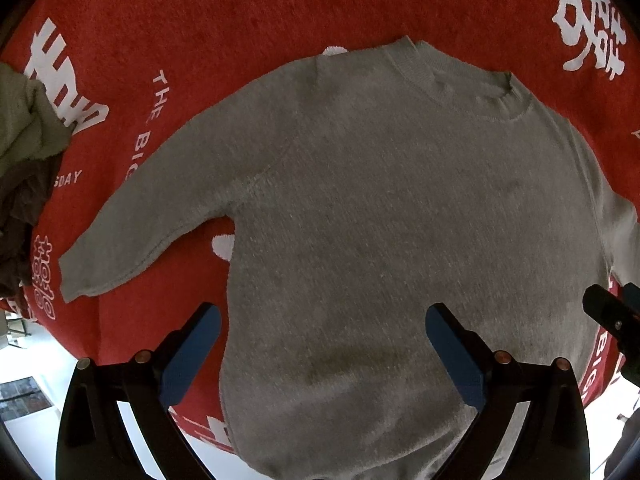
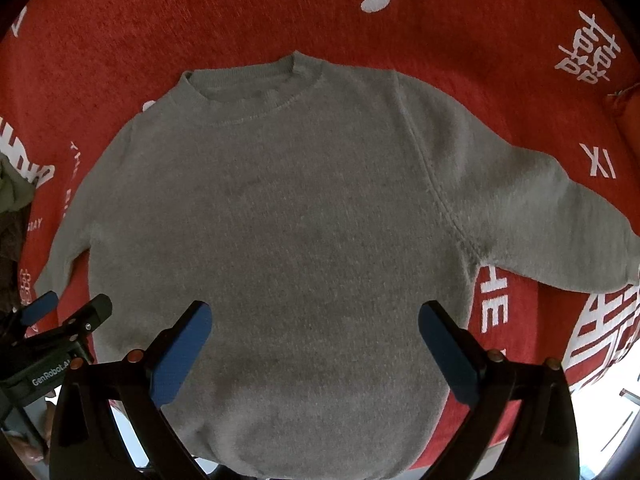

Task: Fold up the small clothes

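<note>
Lying flat: your grey knitted crew-neck sweater (image 1: 380, 208), sleeves spread, on red fleecy white-lettered cloth (image 1: 200, 12).
Left gripper (image 1: 322, 344): jaws released, hovering at 6 o'clock.
Right gripper (image 2: 314, 344): likewise released.

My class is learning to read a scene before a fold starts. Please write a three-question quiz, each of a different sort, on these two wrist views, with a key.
1. True or false: the grey knitted long-sleeved sweater lies spread flat on the red cloth with white lettering.
2. Multiple choice: the left gripper is (a) shut on a sleeve, (b) open above the sweater's lower part, (c) out of view.
3. Short answer: what lies at the far left edge of the left wrist view?

Key
1. True.
2. b; the right gripper is open likewise.
3. A crumpled pile of olive and dark clothes.
</note>
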Demonstrator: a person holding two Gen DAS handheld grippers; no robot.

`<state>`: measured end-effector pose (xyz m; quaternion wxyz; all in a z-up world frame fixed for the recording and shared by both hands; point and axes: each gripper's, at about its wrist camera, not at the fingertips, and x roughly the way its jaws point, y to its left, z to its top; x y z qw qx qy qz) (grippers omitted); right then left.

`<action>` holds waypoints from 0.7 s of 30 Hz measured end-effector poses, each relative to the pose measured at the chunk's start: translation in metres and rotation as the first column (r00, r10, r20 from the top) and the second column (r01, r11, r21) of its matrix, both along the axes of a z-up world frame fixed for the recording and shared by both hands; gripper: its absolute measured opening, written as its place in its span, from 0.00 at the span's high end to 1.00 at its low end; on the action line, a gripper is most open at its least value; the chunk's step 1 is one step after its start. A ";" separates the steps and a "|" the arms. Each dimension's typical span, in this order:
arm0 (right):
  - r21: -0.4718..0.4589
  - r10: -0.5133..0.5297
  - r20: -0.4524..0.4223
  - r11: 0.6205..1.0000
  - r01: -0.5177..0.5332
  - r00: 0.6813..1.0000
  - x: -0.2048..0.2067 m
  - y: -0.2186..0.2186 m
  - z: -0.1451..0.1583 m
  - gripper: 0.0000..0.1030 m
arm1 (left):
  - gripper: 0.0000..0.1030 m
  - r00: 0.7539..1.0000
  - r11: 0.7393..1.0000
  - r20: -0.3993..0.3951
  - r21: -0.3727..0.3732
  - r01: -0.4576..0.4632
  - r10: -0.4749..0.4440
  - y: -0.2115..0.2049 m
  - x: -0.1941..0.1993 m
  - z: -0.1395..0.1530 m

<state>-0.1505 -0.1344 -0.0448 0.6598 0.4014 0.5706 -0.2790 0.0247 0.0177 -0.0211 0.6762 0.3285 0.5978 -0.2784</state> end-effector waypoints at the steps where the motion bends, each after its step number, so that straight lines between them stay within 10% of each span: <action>1: 0.000 0.000 0.001 1.000 0.000 1.000 0.000 0.000 0.000 0.00 | 0.00 1.000 1.000 0.000 0.001 0.001 -0.001 0.000 0.000 0.000; 21: 0.005 0.003 -0.001 1.000 -0.003 1.000 -0.006 0.002 -0.001 0.00 | 0.00 1.000 1.000 0.006 0.007 -0.012 0.012 0.004 -0.009 -0.002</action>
